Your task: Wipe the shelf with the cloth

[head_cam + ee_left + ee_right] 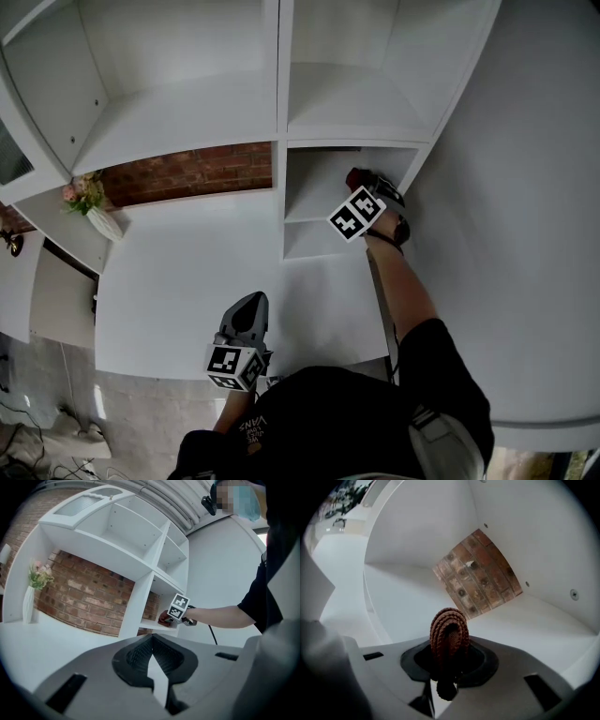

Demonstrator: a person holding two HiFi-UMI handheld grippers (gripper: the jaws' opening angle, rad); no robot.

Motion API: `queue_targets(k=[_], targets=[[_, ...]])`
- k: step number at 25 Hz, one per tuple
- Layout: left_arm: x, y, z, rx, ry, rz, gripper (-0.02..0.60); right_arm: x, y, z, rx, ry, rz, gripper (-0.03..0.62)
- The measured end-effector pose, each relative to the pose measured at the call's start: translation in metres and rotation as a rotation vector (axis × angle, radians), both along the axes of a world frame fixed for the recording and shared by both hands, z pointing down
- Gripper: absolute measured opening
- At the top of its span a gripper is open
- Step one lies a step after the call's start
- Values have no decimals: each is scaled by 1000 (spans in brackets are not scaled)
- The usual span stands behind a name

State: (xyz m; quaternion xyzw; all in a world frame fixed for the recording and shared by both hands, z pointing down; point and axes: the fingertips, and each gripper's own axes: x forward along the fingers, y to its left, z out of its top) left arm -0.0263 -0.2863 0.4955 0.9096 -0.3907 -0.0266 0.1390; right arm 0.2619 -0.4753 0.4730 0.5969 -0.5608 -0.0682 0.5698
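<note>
The white shelf (187, 117) fills the view. In its lower right compartment, the right gripper (449, 660) is clamped on the folded reddish-brown cloth (449, 630). The cloth's long axis runs out along the jaws toward the shelf's brick back (480, 571). In front of the shelf, the left gripper (151, 653) has its jaws together, empty.

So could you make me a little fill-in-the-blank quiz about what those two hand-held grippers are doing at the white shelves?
1. The right gripper has its fingers shut on a reddish-brown ____.
2. The shelf compartment it reaches into has a back wall of ____.
3. The left gripper, its fingers shut, holds ____.
4. The vase on the counter holds ____.

Missing words: cloth; brick; nothing; flowers.
</note>
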Motion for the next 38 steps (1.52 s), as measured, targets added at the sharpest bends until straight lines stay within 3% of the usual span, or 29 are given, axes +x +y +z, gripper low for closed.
queue_targets(k=[4, 9, 13, 19, 25, 29, 34, 38], targets=[[11, 0, -3, 2, 6, 36, 8, 15, 9, 4, -26, 148, 23, 91], [13, -1, -4, 3, 4, 47, 8, 21, 12, 5, -19, 161, 33, 91], [10, 0, -1, -1, -3, 41, 8, 6, 13, -11, 80, 38, 1, 91], [4, 1, -2, -1, -5, 18, 8, -49, 17, -41, 208, -203, -102, 91], [2, 5, -9, 7, -7, -5, 8, -117, 25, -48, 251, -446, -231, 91], [-3, 9, -6, -3, -12, -27, 8, -149, 30, -38, 227, -599, -266, 91], [-10, 12, -3, -10, -17, -54, 8, -174, 28, -15, 164, -672, -276, 91], [-14, 14, -1, -14, -23, -68, 8, -173, 27, -1, 142, -607, -280, 91]])
